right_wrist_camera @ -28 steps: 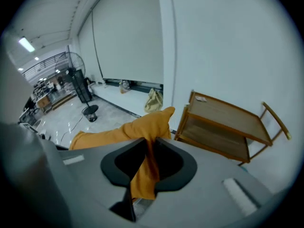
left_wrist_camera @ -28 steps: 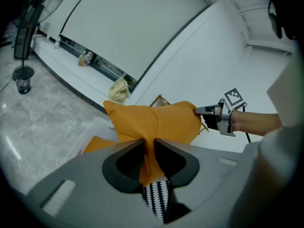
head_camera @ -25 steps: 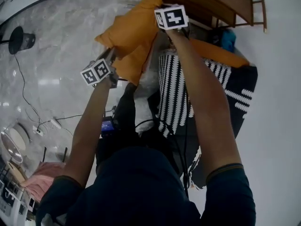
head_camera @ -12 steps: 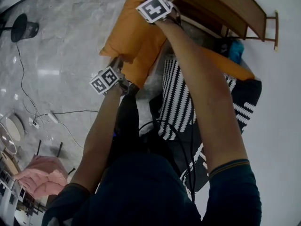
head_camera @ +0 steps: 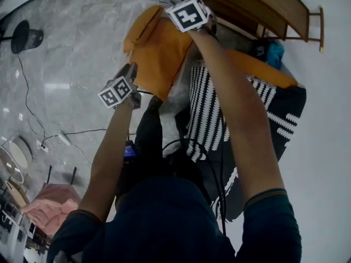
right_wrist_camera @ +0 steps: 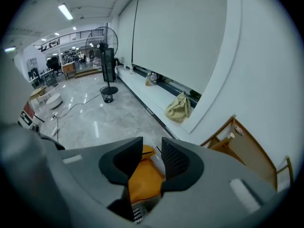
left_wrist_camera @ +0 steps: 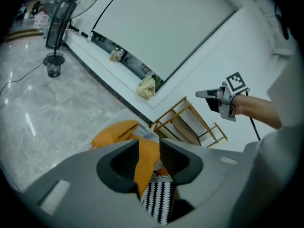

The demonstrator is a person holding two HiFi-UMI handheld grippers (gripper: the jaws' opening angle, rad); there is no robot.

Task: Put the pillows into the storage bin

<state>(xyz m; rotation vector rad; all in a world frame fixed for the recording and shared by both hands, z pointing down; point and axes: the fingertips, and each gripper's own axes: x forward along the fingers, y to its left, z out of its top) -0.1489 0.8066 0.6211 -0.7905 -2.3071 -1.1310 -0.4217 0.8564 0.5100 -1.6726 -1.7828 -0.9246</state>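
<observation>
An orange pillow [head_camera: 159, 53] hangs folded over a clear storage bin [head_camera: 176, 95], seen from the head view. My right gripper [head_camera: 176, 7] is at the pillow's top edge and my left gripper [head_camera: 130, 70] at its lower left edge. Both sets of jaws are opening. In the left gripper view, the orange pillow [left_wrist_camera: 145, 158] shows through the left gripper's [left_wrist_camera: 148, 151] gap, below the pads. The right gripper [right_wrist_camera: 152, 156] likewise looks down on the pillow [right_wrist_camera: 142, 177] with its pads clear of it. A black-and-white striped pillow [head_camera: 205, 111] stands in the bin.
A second orange pillow [head_camera: 263, 70] and a black-and-white blanket [head_camera: 285, 119] lie to the right. A wooden shelf [head_camera: 258, 4] stands beyond the bin. A floor fan [head_camera: 24, 40], cables [head_camera: 60, 138] and a pink chair [head_camera: 52, 199] are on the marble floor at the left.
Both grippers carried the orange pillow up toward the shelf. The right gripper swung left, and the pillow now hangs more folded, with the left gripper at its edge.
</observation>
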